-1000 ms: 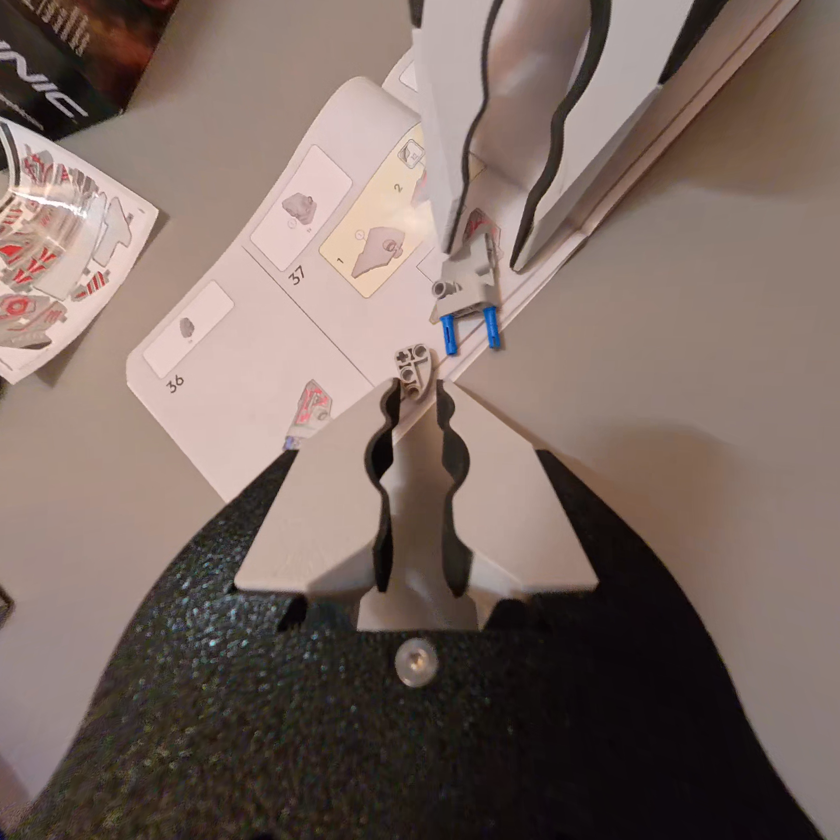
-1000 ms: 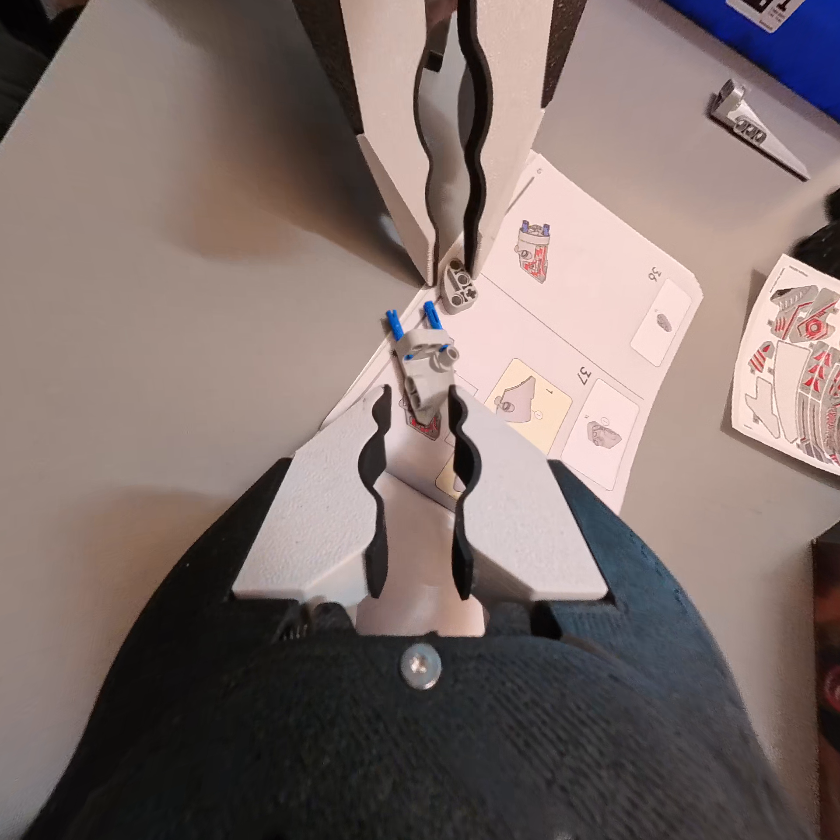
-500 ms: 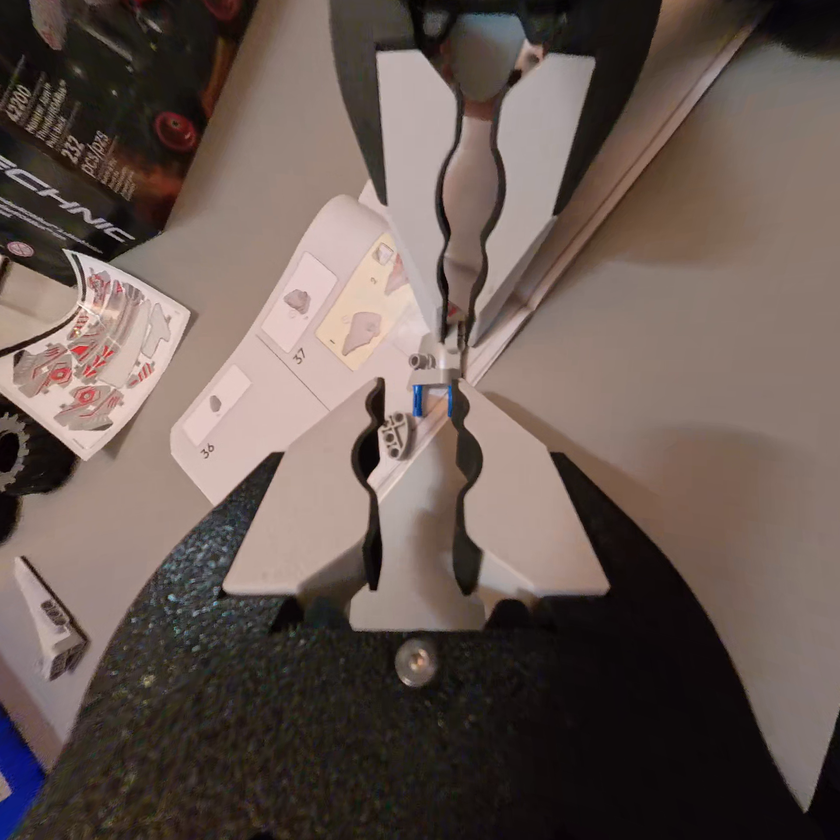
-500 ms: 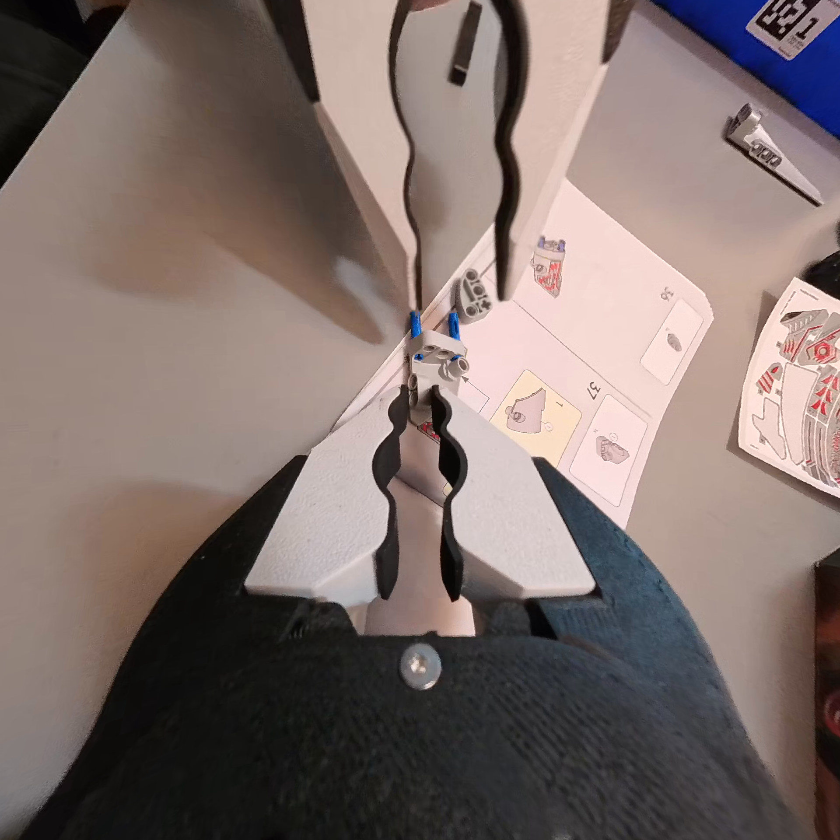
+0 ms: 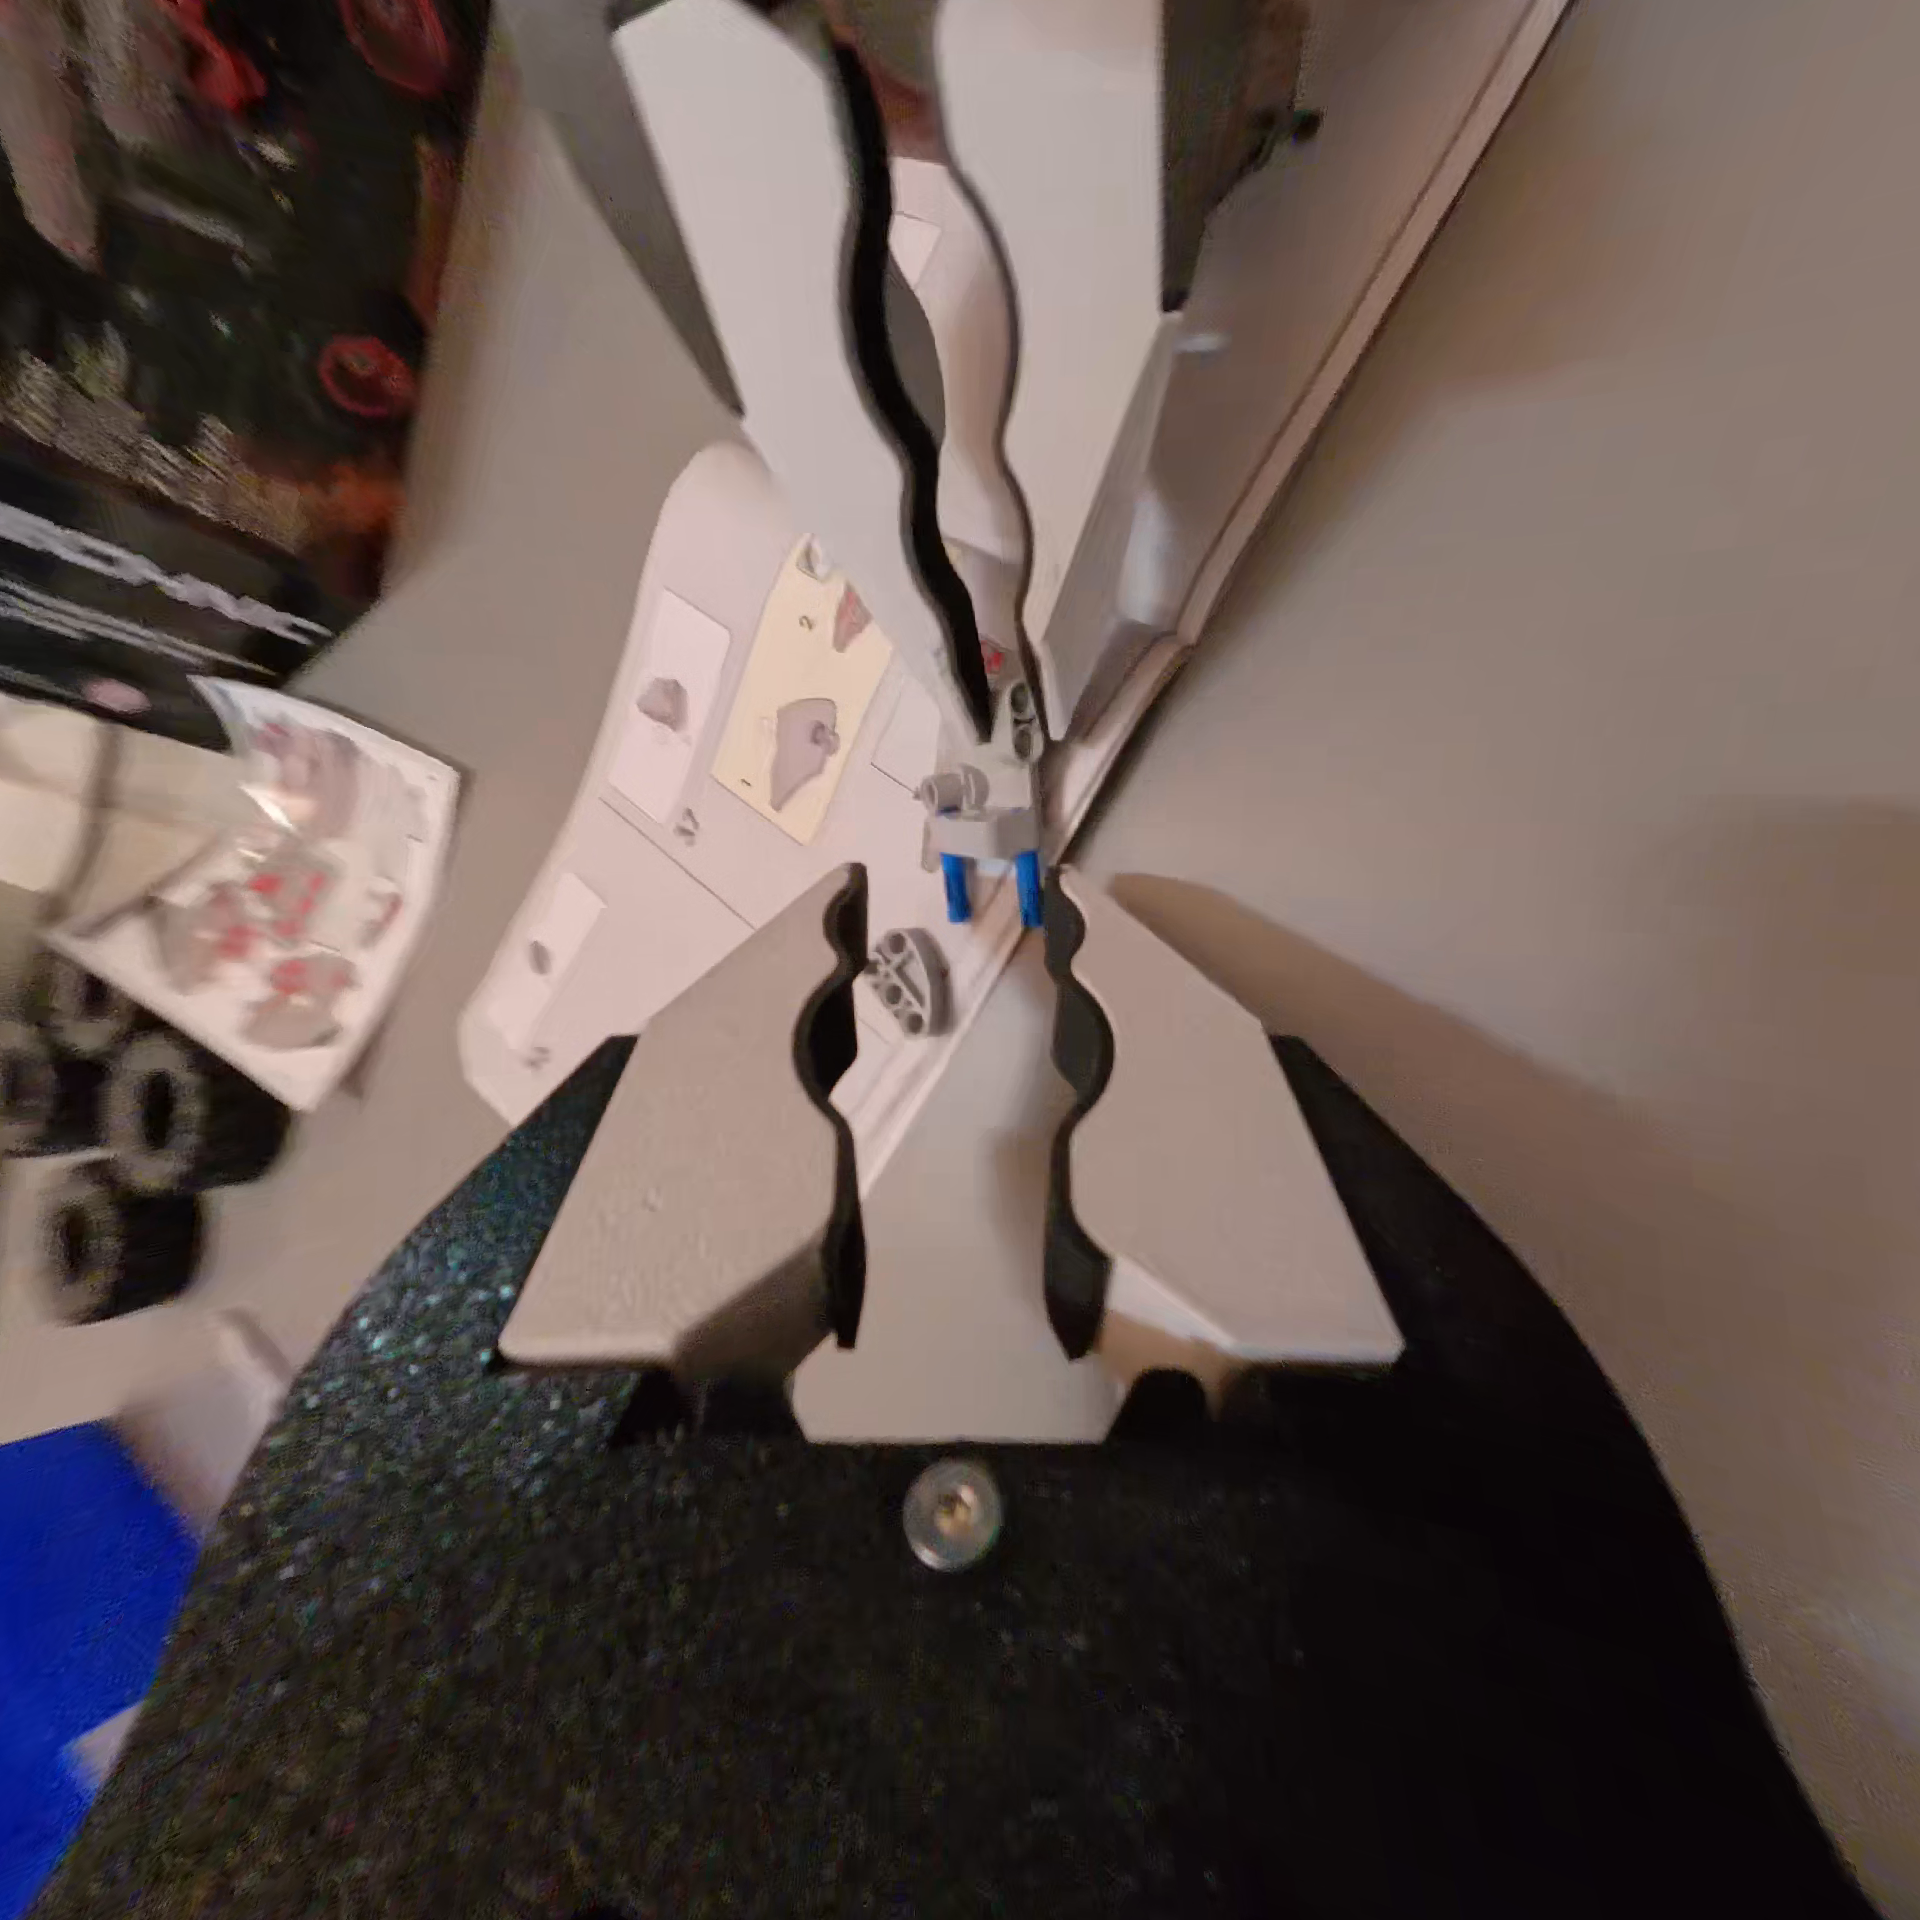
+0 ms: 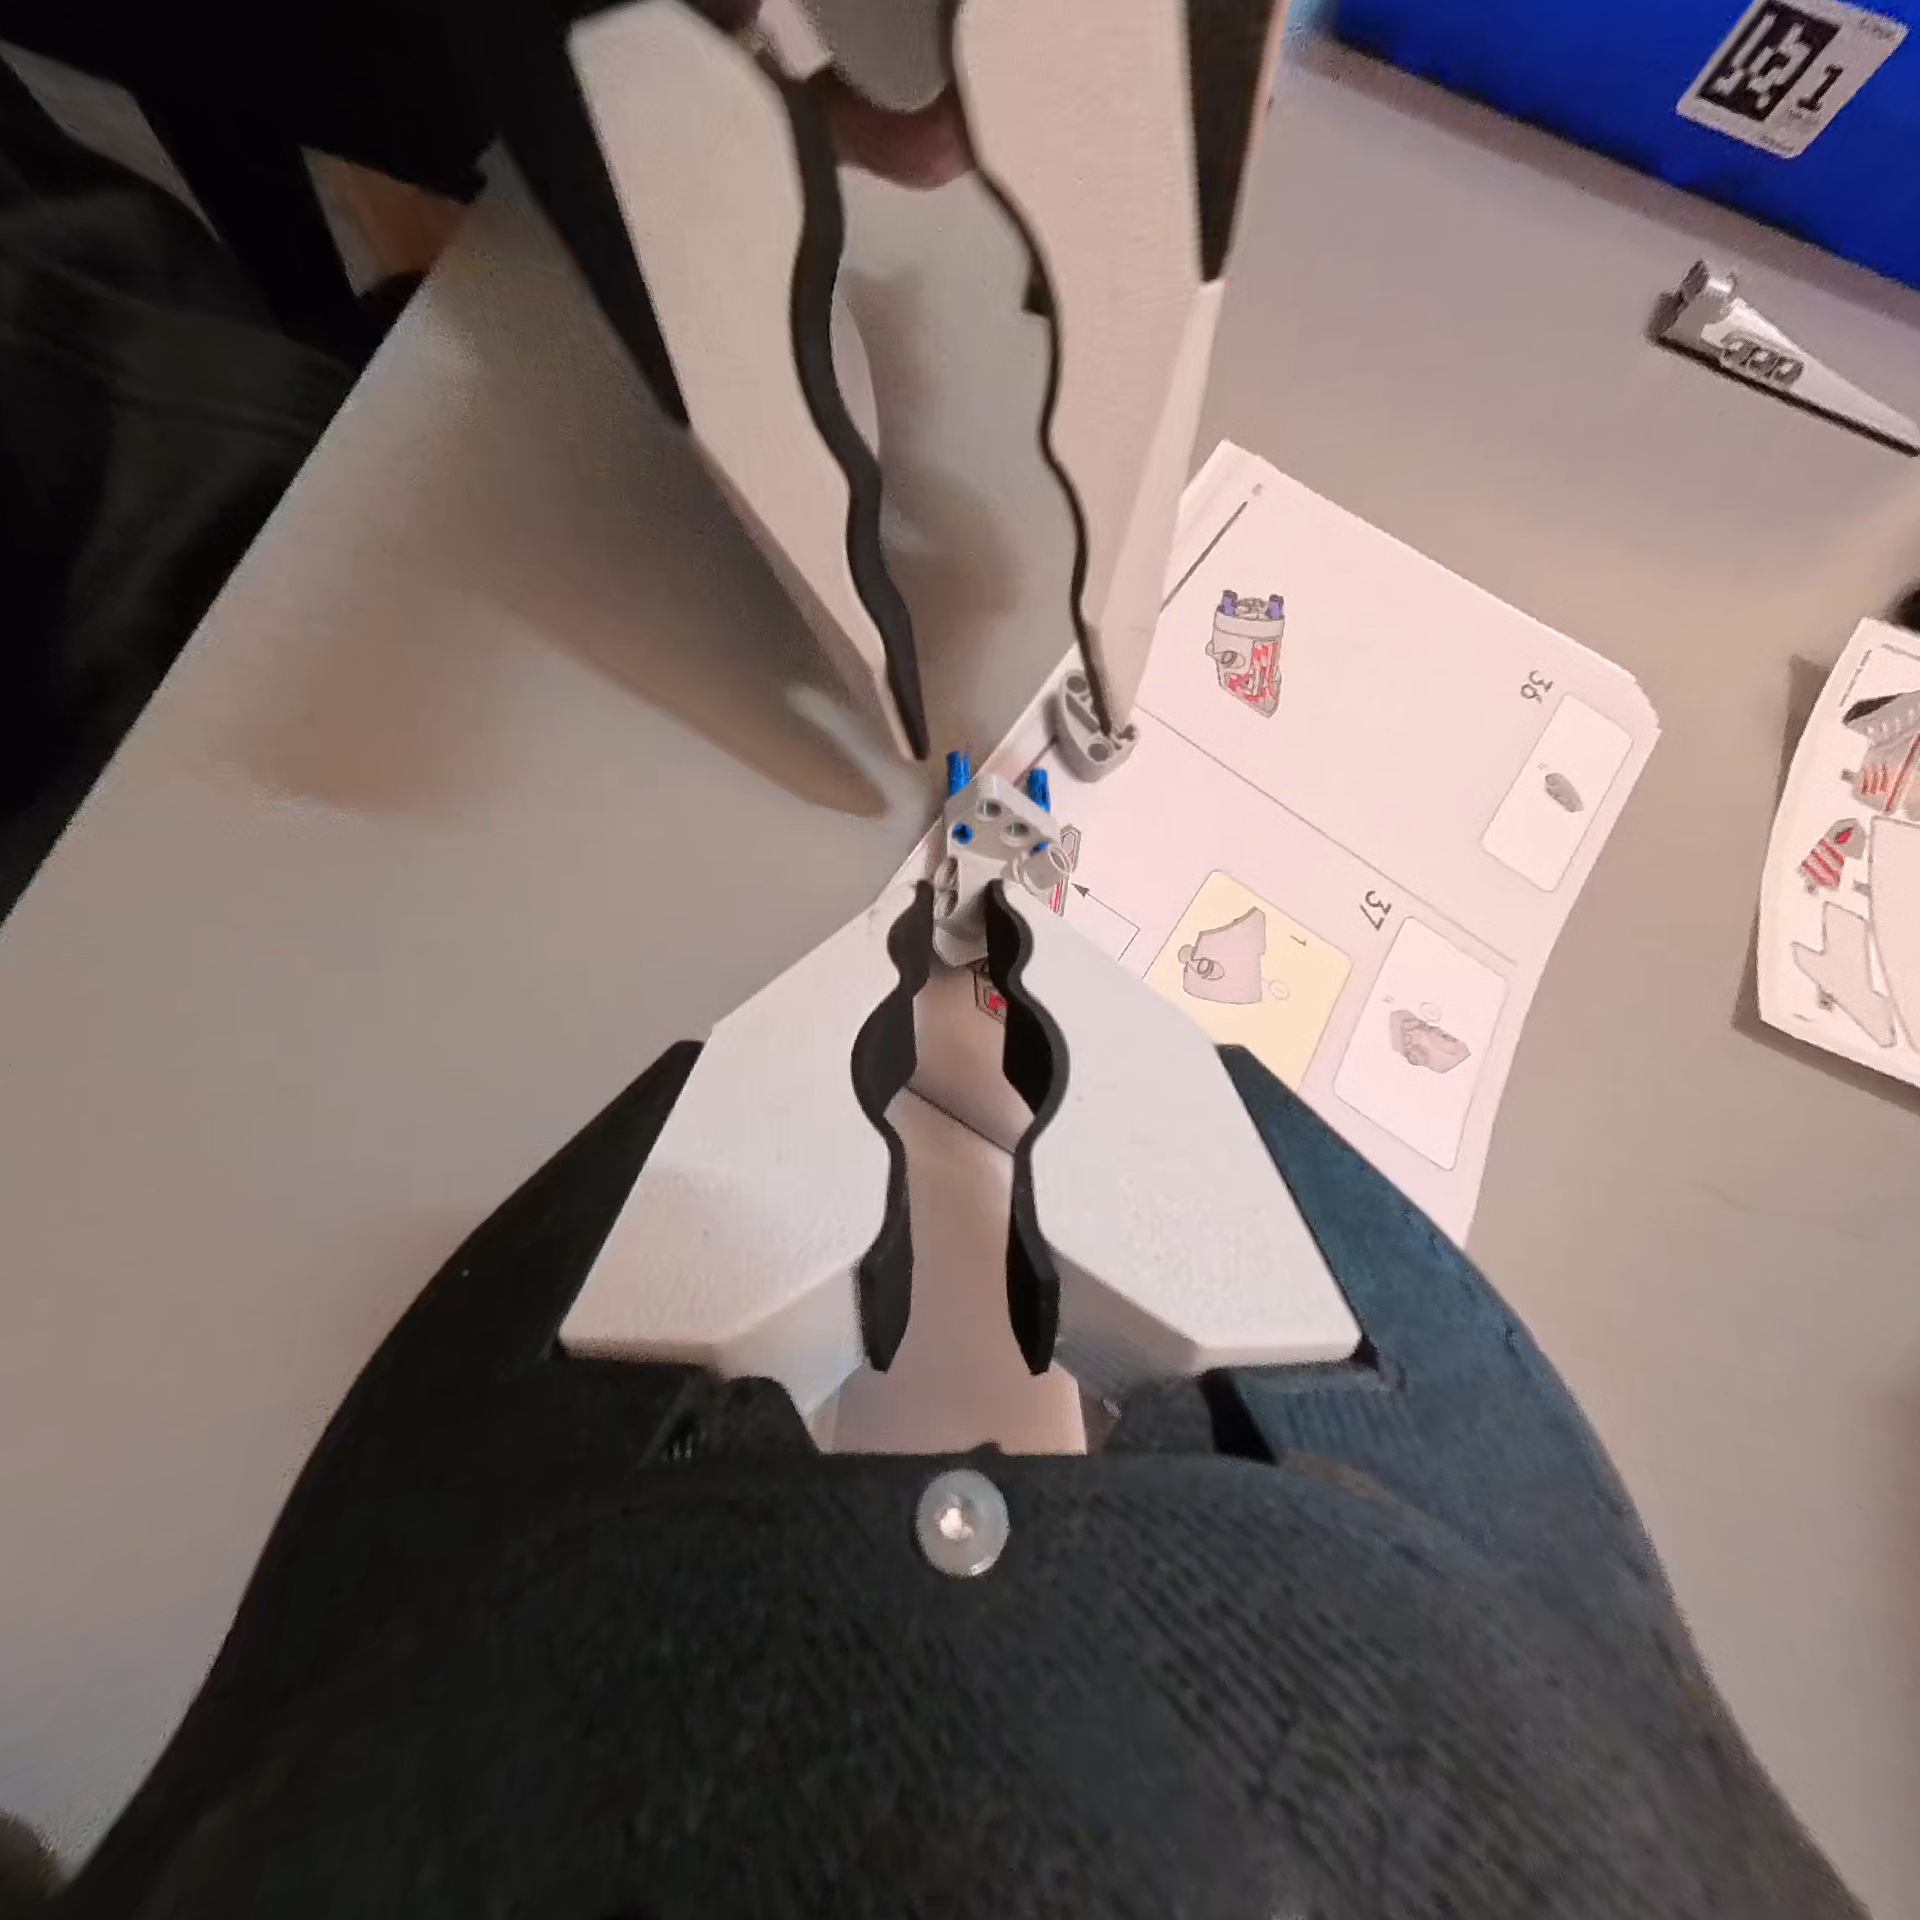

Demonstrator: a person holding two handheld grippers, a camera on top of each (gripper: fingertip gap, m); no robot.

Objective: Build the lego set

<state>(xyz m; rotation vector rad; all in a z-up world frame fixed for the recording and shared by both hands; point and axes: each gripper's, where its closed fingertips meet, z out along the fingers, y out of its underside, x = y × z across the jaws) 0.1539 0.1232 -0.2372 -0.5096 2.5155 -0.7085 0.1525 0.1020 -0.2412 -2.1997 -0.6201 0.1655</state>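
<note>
My right gripper (image 6: 958, 904) is shut on a small grey lego assembly (image 6: 987, 847) with two blue pins pointing away from it. The assembly also shows in the left wrist view (image 5: 982, 821), at the tips of the right gripper (image 5: 1008, 727). My left gripper (image 5: 953, 883) is open and holds nothing. A small grey connector piece (image 5: 909, 982) lies on the instruction booklet (image 5: 665, 831) between its fingers, closer to the left finger. In the right wrist view the connector (image 6: 1091, 727) sits by one fingertip of the left gripper (image 6: 1013, 738). The two grippers face each other, tips close.
The open booklet (image 6: 1351, 831) lies on the grey table (image 6: 416, 935). A sticker sheet (image 6: 1849, 852) is to its right, a grey wedge piece (image 6: 1766, 353) and a blue box (image 6: 1558, 125) farther back. A black set box (image 5: 156, 312) and black tyres (image 5: 104, 1143) show in the left wrist view.
My left gripper has opened and let go of the small connector, which now lies on the booklet. My right gripper has shut on the assembly with the blue pins.
</note>
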